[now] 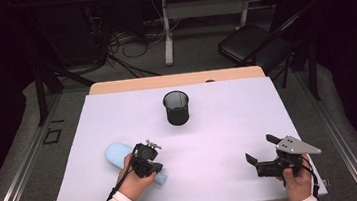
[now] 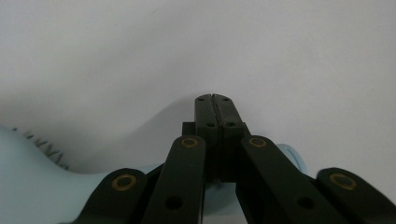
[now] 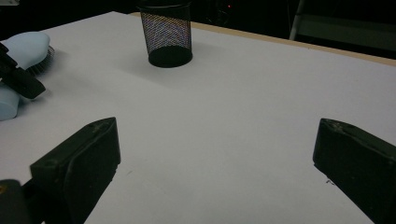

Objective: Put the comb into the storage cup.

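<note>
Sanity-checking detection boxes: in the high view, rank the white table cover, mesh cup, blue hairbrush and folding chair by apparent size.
1. white table cover, by far the largest
2. folding chair, farther back, so its true size is unsure
3. blue hairbrush, partly hidden under the left tool, so close to the cup
4. mesh cup

The white surface [image 1: 219, 126] is evenly and fairly brightly lit in the high view, apparently from overhead, while the room behind it sinks into near black. The mesh cup [image 1: 176, 107] casts only a short, soft shadow toward the near edge. The frame is slightly soft throughout, without glare. In the left gripper view the jaws are dark and sharp, the background a dim grey with a broad shadow. The right gripper view is dimmer, its near jaws blurred.
</note>
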Tool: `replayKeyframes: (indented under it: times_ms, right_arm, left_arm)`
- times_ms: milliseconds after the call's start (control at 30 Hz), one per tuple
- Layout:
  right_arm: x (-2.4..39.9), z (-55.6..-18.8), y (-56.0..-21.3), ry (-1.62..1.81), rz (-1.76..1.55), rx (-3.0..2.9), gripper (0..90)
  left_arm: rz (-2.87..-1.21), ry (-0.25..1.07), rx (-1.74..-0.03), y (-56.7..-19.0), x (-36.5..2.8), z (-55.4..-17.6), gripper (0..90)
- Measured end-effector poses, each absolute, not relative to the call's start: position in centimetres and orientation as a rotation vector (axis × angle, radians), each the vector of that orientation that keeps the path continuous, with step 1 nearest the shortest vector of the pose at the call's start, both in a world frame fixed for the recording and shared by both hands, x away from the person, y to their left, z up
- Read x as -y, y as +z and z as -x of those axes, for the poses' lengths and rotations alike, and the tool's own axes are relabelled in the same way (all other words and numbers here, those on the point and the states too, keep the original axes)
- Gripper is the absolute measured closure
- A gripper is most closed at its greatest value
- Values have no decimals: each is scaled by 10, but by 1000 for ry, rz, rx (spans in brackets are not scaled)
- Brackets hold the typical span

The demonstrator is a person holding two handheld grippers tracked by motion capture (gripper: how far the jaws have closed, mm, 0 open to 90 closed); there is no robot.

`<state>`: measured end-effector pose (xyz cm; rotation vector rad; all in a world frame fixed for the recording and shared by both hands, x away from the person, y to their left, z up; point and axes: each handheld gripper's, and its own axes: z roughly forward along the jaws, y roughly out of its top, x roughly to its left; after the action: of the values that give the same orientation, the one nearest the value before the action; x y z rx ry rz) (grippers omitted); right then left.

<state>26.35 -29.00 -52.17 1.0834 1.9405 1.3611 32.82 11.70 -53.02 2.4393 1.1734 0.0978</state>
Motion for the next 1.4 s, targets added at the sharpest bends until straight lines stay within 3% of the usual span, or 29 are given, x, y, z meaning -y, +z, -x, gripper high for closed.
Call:
replayKeyframes:
  times_ms: [500,1400]
  right_arm:
    - [290,-263,-522,1362,-1094,-1940,4]
    - [290,-262,-521,1354,-1088,-1942,4]
  left_arm:
    - [-2477,126,-1206,-531,-142,-309,900]
    - [-2388,154,-1365,-533,-195,-300,900]
